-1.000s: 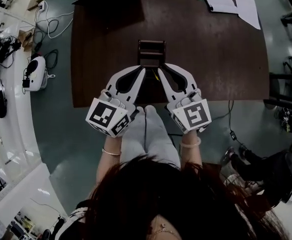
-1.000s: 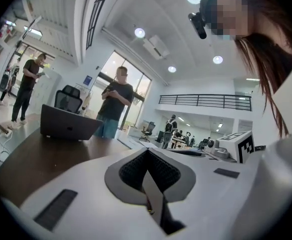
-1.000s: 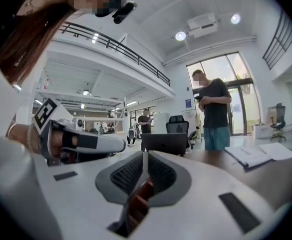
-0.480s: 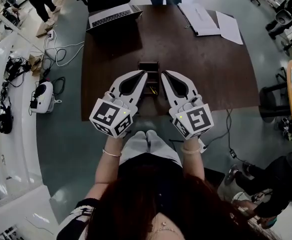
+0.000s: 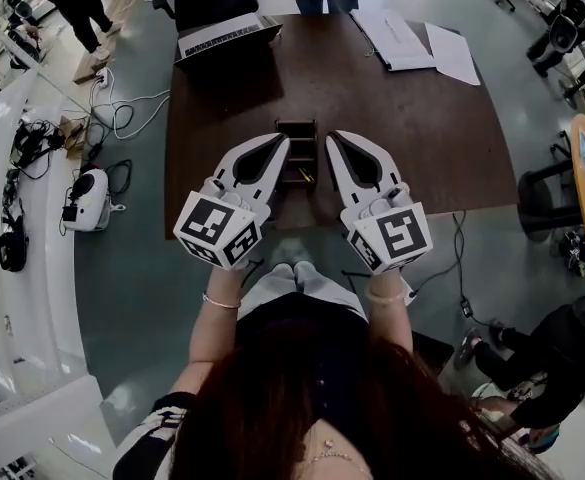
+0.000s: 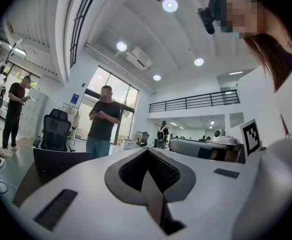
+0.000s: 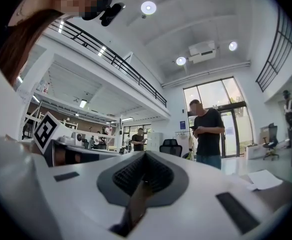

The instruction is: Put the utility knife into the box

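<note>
- Your L gripper [image 5: 284,142]: jaws together, nothing between them. Held just left of the box [image 5: 296,128].
- Your R gripper [image 5: 332,138]: jaws together, empty. Just right of the box.
- Box: open, on table [image 5: 422,138] near its near edge.
- Utility knife [image 5: 304,176]: only a yellow bit shows inside the box; rest too small to tell.

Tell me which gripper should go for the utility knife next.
Right, narrowly. Both the left gripper and right gripper flank the box, jaws together and empty. The small yellow piece that is probably the utility knife lies slightly nearer the right one. Either must open first.
</note>
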The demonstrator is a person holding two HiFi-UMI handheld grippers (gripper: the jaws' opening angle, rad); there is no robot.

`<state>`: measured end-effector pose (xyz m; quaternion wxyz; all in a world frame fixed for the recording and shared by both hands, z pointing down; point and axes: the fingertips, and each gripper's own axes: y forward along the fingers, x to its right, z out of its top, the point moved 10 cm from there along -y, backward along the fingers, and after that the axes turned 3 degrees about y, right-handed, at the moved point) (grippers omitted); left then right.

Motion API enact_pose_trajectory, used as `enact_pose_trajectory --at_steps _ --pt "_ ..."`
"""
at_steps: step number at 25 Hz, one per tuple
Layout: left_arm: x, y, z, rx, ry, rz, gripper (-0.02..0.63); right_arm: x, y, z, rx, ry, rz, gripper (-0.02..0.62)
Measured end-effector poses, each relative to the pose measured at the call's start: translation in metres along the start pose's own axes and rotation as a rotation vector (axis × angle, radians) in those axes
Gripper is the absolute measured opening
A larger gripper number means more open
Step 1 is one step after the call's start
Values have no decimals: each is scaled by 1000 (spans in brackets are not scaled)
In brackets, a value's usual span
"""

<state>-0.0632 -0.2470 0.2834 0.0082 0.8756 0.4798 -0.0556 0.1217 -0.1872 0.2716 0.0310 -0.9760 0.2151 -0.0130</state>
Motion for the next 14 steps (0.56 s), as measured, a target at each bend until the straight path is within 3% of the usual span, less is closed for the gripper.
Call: enact_pose_trajectory --at_steps 14 --pt "4 -10 -1 8 -5 10 1 -4 -10 6 31 7 0 15"
